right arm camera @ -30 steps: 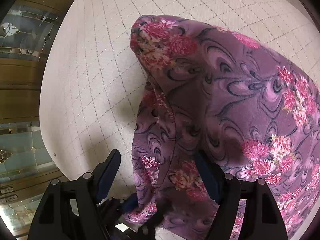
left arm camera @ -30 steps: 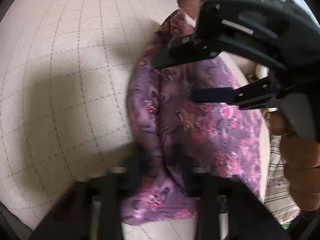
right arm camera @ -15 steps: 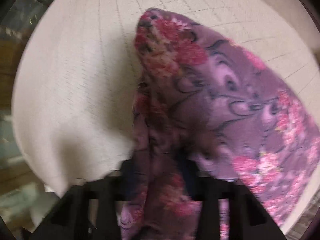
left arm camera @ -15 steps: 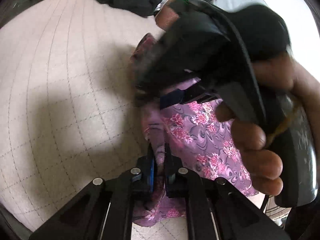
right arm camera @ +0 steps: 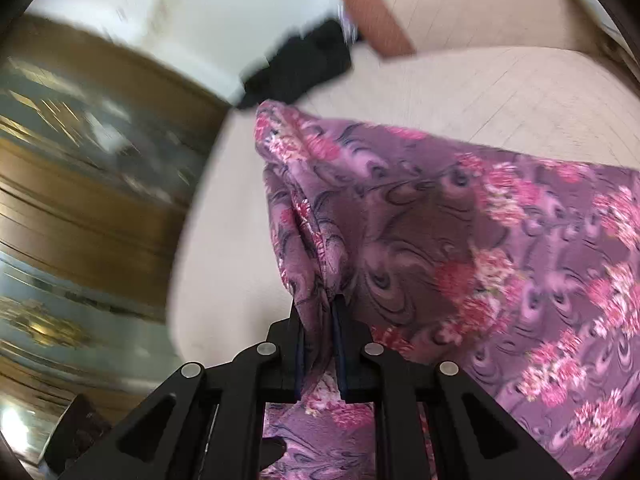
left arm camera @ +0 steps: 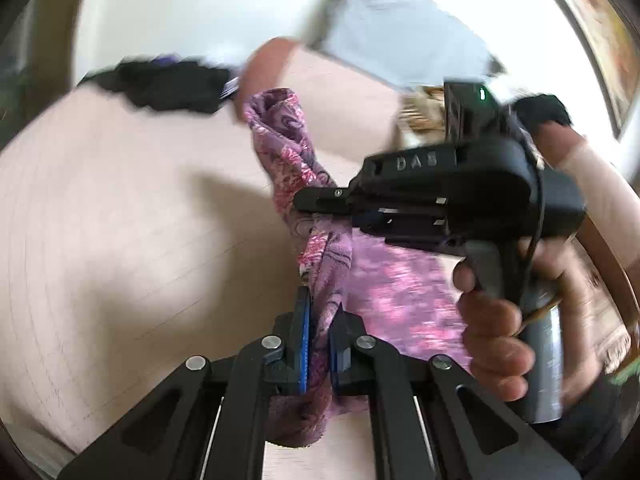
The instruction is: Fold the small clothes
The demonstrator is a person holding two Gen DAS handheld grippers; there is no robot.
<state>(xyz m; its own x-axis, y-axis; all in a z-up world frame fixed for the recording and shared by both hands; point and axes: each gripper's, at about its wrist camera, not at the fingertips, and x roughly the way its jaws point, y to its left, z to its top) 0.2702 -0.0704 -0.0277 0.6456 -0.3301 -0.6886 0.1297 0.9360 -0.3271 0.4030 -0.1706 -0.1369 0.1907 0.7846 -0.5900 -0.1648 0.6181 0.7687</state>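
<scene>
A purple flowered cloth [left arm camera: 316,264] is gripped at two places and is held partly off a cream quilted surface [left arm camera: 120,240]. In the left wrist view, the left gripper [left arm camera: 320,332] is clenched on a bunched fold of the cloth, which is pressed between its blue-edged pads and hangs out below them. From there the cloth is stretched as a twisted band up and away towards its far end, where a rounded corner is seen just in front of a heap of black clothing [left arm camera: 160,84].

The right gripper [left arm camera: 320,200] is seen from the side in that same view, held by a hand [left arm camera: 496,328] wrapped around its grey handle; its fingers are closed across the middle of the twisted band. In the right wrist view, the right gripper [right arm camera: 318,320] is shown with its jaws just having been closing, and a thick fold of the cloth [right arm camera: 460,248] is pinched between them. The rest of the cloth is spread out to the right of that grip, draped over the cream surface [right arm camera: 500,92]. The black clothing [right arm camera: 304,68] is seen beyond the cloth's far corner, near a blurred wooden cabinet [right arm camera: 100,200] at the left.
</scene>
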